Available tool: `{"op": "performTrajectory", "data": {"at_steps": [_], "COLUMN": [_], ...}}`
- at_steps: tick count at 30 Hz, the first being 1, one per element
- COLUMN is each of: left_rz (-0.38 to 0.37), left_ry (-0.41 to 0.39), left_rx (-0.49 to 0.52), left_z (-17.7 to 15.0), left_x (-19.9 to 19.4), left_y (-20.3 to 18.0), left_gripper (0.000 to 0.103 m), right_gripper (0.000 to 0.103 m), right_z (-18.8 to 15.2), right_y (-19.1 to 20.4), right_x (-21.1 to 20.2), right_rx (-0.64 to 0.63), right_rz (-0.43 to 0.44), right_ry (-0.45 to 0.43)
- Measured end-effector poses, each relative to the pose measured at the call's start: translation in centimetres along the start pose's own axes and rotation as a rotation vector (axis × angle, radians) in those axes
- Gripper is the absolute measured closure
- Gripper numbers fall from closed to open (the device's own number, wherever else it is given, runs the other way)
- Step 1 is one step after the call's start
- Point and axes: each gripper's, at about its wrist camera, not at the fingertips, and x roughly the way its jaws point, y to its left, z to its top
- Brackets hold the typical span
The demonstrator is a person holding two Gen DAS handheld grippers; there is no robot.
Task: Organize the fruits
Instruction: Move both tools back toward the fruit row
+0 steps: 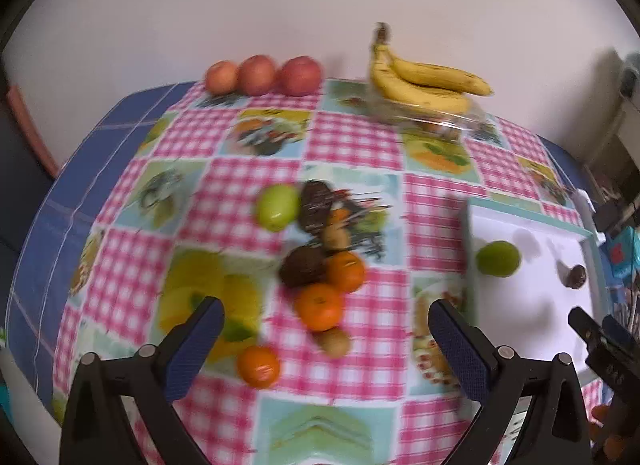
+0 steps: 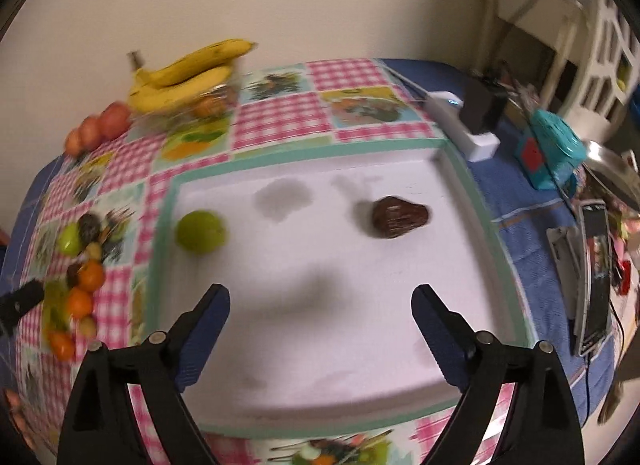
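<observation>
Well ahead of the right gripper's (image 2: 320, 305) parted jaws (empty) lies the avocado (image 2: 400, 217).

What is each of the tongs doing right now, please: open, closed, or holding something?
Left tongs: open, holding nothing, above the loose fruit on the tablecloth.
Right tongs: open, holding nothing, above the white tray.

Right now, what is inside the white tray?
The white tray holds a green fruit and a dark brown fruit, lying apart. Gripper jaws hide part of the near floor.
</observation>
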Motion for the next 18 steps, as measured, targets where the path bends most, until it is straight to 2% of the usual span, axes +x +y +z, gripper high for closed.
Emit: {"op": "performTrajectory", "data": {"at_steps": [3,5,7,10,15,18], "left_rz": [0.019,0.006,-0.002,0.007,-0.004,0.016], "left_ry": [-0.017,-0.023,-0.013,0.003,0.000,-0.022], "left_rx": [-0.051,-0.071,-0.083,-0.120,-0.162,-0.182], "left_z": [-0.5,-0.9,-1.0,-1.3,-1.5,-1.1], "left_x": [-0.1,0.0,0.1,0.3,-0.2,-0.4], "left_y": [2.1,3.1,3.9,5.2,7.1,8.3], "left_gripper": [0.000,0.000,0.000,0.000,0.000,0.000], "right_gripper": [0.010,0.010,0.010,0.010,0.010,0.010], "right_z": [-0.3,-0.2,-0.3,-0.6,-1.5,-2.2], "right_y": [1.6,2.8,3.9,5.2,8.1,9.7], "right_x": [-0.4,-1.1,-1.7,-2.4,-1.6,-0.8], "right_rx": [-0.023,-0.043,-0.055,-0.040,-0.069,-0.102], "right_rz": [0.040,0.036,0.032,0.071,0.185,0.234], "right_ry": [-0.014,-0.041,-0.059,-0.072,-0.038,-0.006]}}
